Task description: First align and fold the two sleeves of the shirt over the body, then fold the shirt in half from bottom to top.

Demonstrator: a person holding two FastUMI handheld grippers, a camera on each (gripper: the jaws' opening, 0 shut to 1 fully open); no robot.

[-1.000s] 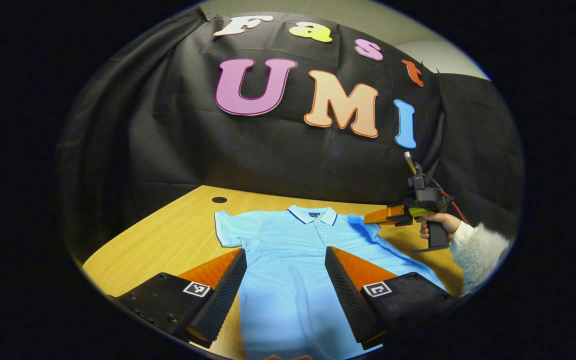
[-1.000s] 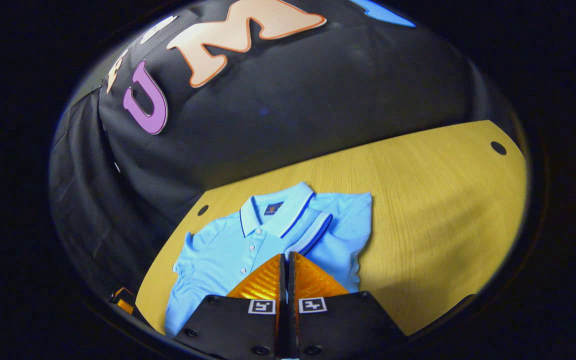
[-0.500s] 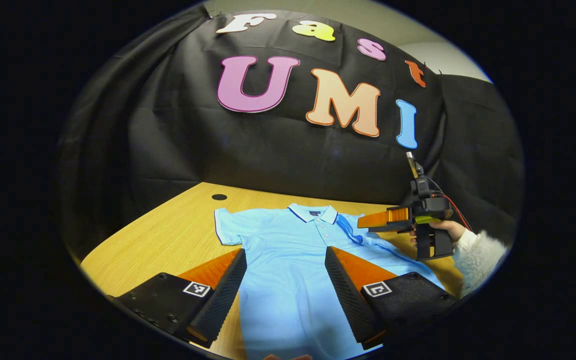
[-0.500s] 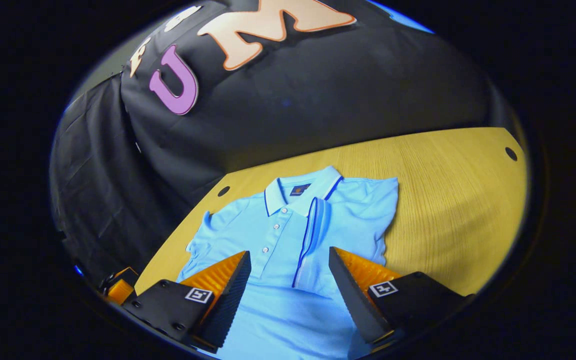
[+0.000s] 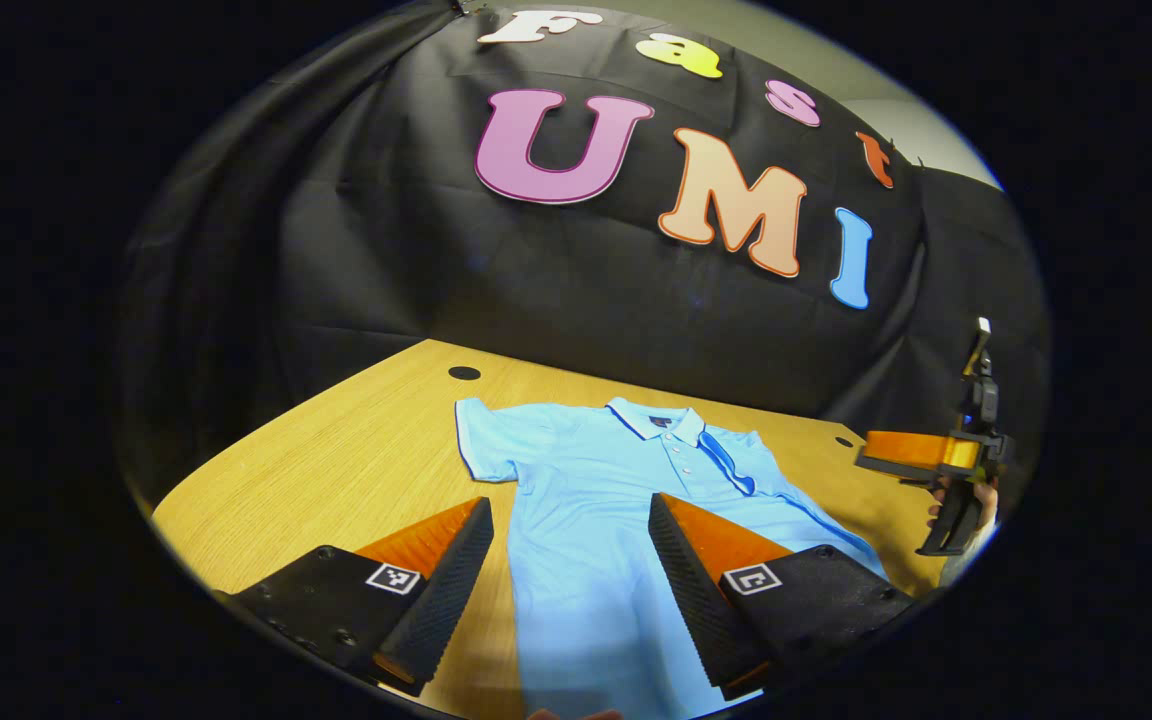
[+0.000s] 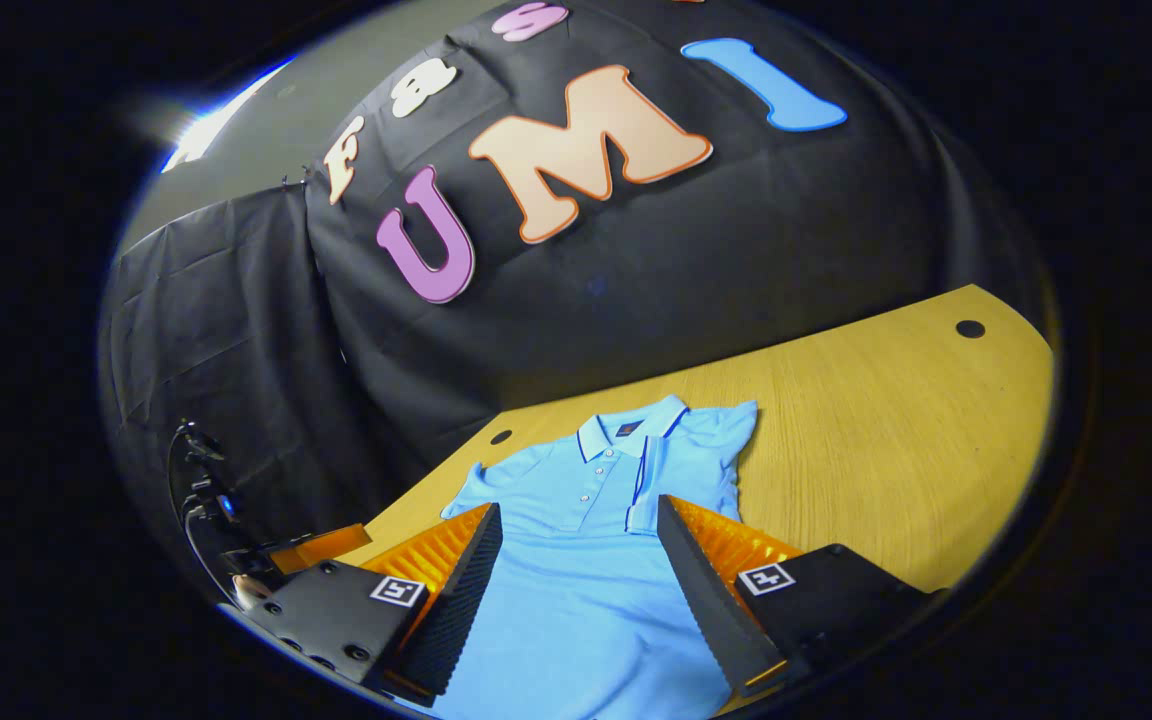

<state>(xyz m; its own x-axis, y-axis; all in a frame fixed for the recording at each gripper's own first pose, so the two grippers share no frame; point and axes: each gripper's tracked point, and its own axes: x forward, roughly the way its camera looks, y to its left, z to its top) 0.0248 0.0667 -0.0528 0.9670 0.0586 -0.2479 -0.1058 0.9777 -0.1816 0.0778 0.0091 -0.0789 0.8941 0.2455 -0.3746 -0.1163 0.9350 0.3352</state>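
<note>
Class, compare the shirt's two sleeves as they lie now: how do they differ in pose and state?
The right sleeve is folded over the shirt body, its dark-trimmed cuff beside the button placket; the left sleeve lies spread flat on the table, sticking out sideways. So the right sleeve's fold is done and the left sleeve's is not. Both are short, light blue, dark-edged at the cuff, and neither is held by a claw.

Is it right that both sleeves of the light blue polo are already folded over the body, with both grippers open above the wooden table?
Not quite: only one sleeve is folded over the polo. The right gripper view shows the other sleeve lying flat, spread out on the table. Both the left gripper and right gripper are open.
</note>
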